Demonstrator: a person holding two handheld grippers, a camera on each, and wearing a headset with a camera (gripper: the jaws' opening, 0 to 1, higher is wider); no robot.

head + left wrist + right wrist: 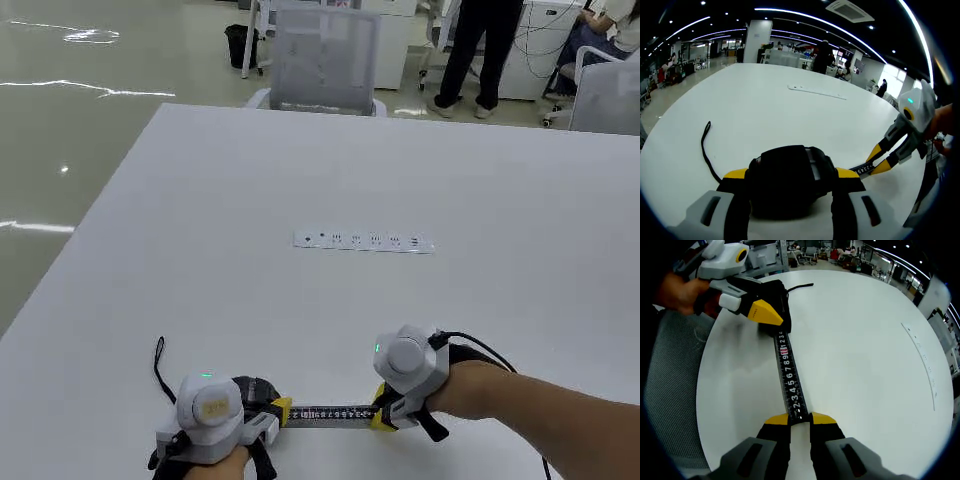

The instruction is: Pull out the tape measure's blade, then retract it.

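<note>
Your left gripper (791, 172) has its jaws closed around the black tape measure (777, 297), which sits at the near edge of the tabletop (300, 170), toward its left corner. The tape measure is rounded and the jaws hold it by its sides, so a hard sideways pull could twist it or drag it out of the grip. I judge that the likelier failure on this side. Its strap (705, 150) lies loose on the tabletop toward the left edge and could snag if you swing the tape measure.

The blade (789, 375) runs out to the right along the near edge, low over the surface, with a short length showing. If you lift one end much higher than the other, it may buckle.

Your right gripper (800, 416) has its jaws pinched shut on the blade's tip. That is thin metal between narrow tips, so a jerk could let it slip. The spring would then likely whip the blade back in. When you retract, ease this gripper toward the tape measure rather than letting go.

The socket strip (365, 241) lies well apart toward the middle of the tabletop, out of the way.
</note>
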